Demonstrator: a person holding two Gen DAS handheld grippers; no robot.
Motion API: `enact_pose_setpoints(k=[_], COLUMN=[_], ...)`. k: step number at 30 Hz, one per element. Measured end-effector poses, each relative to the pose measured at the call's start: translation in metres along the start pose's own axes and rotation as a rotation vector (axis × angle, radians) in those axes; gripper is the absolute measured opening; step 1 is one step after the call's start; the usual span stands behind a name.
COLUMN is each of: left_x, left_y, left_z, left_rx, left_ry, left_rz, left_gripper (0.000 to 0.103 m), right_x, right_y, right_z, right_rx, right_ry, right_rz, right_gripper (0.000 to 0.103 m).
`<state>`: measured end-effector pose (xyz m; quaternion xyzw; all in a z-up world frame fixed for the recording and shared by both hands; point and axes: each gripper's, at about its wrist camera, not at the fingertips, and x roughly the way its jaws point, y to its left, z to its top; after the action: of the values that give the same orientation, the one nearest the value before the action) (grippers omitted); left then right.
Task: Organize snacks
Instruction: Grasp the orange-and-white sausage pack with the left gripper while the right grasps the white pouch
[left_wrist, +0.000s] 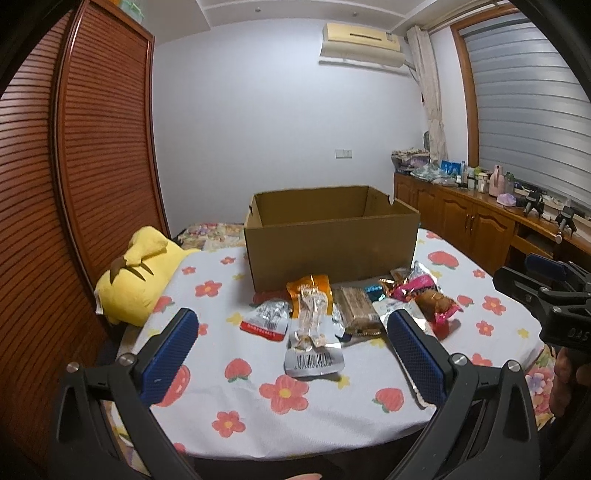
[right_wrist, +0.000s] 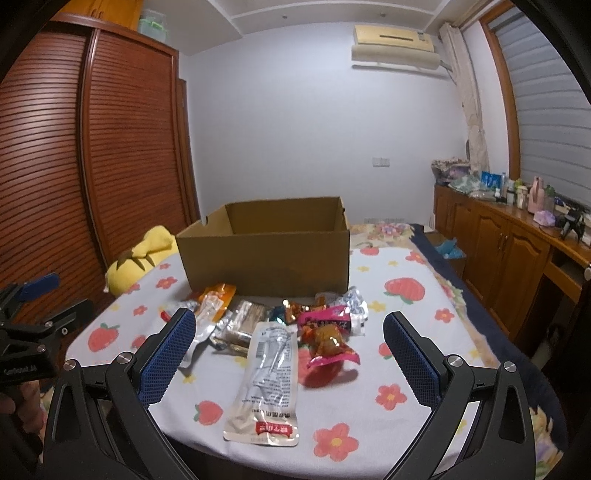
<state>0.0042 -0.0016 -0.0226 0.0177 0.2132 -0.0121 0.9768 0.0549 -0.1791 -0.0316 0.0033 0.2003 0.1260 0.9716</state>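
An open cardboard box (left_wrist: 328, 247) (right_wrist: 266, 258) stands on the flowered tablecloth. Several snack packets lie in front of it: an orange-topped clear packet (left_wrist: 312, 317), a silver-red pouch (left_wrist: 267, 319), a brown bar (left_wrist: 356, 308), a pink-wrapped brown snack (left_wrist: 432, 301) (right_wrist: 327, 339) and a long clear packet (right_wrist: 267, 380). My left gripper (left_wrist: 291, 332) is open and empty above the near packets. My right gripper (right_wrist: 290, 332) is open and empty, with the long clear packet between its fingers; it also shows at the right edge of the left wrist view (left_wrist: 546, 291).
A yellow plush pillow (left_wrist: 136, 273) lies left of the box. A slatted wooden wardrobe (left_wrist: 92, 147) stands at the left. A wooden sideboard (right_wrist: 509, 236) with bottles and clutter runs along the right under the window. The table's front edge (left_wrist: 295, 454) is near.
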Motion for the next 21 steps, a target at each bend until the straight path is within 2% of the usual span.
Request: enact_pose_setpoints(k=[12, 21], left_x=[0.037, 0.067], left_y=[0.015, 0.027], left_z=[-0.012, -0.008], left_rx=[-0.003, -0.028], left_ry=[0.078, 0.126], left_rz=[-0.050, -0.083], left_gripper=[0.103, 0.102], right_x=[0.048, 0.092], right_y=[0.007, 0.011], right_z=[-0.024, -0.040], right_rx=[-0.062, -0.078], right_ry=[0.159, 0.310], right_rz=[0.080, 0.151], right_gripper=[0.102, 0.093])
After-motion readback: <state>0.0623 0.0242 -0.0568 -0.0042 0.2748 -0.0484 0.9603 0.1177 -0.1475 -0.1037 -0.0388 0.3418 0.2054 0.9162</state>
